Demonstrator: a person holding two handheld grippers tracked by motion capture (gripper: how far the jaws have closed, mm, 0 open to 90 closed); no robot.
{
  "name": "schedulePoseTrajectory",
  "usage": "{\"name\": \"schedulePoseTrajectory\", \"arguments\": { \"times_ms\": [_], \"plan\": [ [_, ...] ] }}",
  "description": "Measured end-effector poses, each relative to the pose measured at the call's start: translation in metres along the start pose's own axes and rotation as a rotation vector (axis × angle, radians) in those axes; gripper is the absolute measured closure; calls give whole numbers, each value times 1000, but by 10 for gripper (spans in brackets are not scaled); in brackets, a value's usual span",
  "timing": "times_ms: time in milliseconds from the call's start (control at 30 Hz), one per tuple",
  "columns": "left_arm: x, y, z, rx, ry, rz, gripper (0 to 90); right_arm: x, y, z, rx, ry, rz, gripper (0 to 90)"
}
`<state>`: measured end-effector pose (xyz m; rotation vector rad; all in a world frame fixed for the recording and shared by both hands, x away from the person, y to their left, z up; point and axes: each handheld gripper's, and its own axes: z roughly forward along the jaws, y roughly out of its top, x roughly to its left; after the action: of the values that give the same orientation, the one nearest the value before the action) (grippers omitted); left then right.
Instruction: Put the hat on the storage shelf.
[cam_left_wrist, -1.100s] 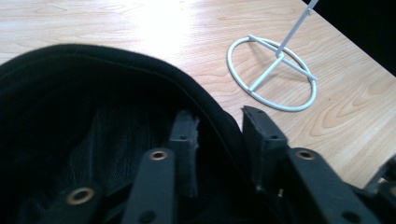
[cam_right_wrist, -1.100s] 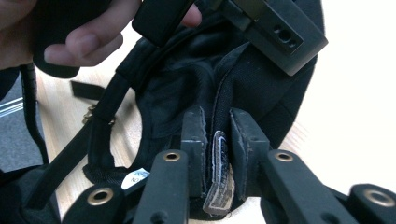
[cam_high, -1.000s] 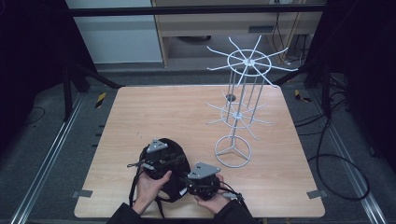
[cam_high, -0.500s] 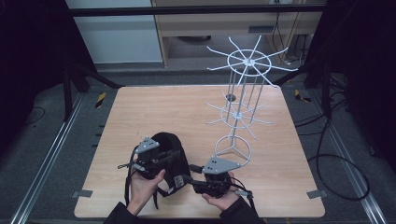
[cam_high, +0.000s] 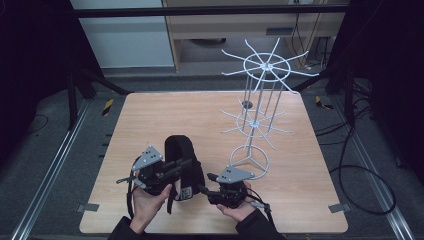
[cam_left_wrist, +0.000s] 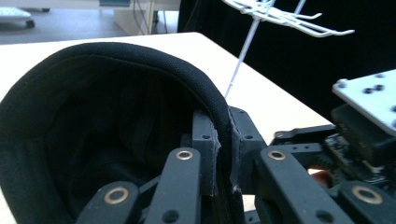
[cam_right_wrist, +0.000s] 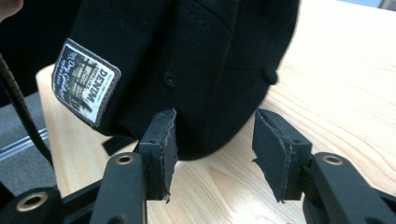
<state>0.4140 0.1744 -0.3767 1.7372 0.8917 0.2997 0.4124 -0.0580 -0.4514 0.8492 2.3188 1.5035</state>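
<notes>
Cap (cam_high: 181, 162) sits near the table's (cam_high: 150, 115) near edge, left of the wire rack (cam_high: 257, 100). Left gripper (cam_left_wrist: 223, 154) pinches its brim tight. Right gripper (cam_right_wrist: 215, 140) has just been opening, jaws spread, nothing clamped between them.

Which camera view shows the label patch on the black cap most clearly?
The right gripper view: the label patch sits close and lit on the black cap, its print partly readable. The high view shows it as a small pale spot on the cap. The left gripper view shows the cap's brim edge, clamped.
</notes>
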Motion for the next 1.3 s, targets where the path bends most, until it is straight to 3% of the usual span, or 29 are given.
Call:
{"name": "schedulePoseTrajectory", "arguments": {
  "times_ms": [33,100,267,367,467,500,533,567,833,1000,1100,1300],
  "plan": [
    [-2,0,0,4,-6,9,825,1,0,1,-9,25,6,549],
    [-6,0,1,2,-15,20,825,0,0,1,-11,32,8,591],
    [-9,-1,3,9,-27,41,826,-1,0,0,-9,86,29,879],
    [-9,-1,2,0,-26,47,826,-3,1,-2,-9,96,34,892],
    [-8,-1,0,-11,-25,54,825,-3,4,-6,-9,66,14,896],
    [-8,-1,-1,-17,-24,57,824,-2,8,-11,-3,27,-18,896],
    [-7,-1,-2,-18,-23,58,824,-2,8,-11,-3,27,-18,896],
    [-7,-1,-3,-21,-23,59,822,-2,12,-15,4,-8,-57,897],
    [-3,-10,-4,-14,-5,89,805,-2,22,-29,31,-77,-133,898],
    [3,-26,-6,26,25,98,785,5,19,-20,110,-78,-196,896],
    [11,-38,-9,51,32,75,768,11,14,-9,144,-62,-208,893],
    [21,-51,-19,76,60,63,758,18,9,3,152,-30,-192,879]
  ]
}}
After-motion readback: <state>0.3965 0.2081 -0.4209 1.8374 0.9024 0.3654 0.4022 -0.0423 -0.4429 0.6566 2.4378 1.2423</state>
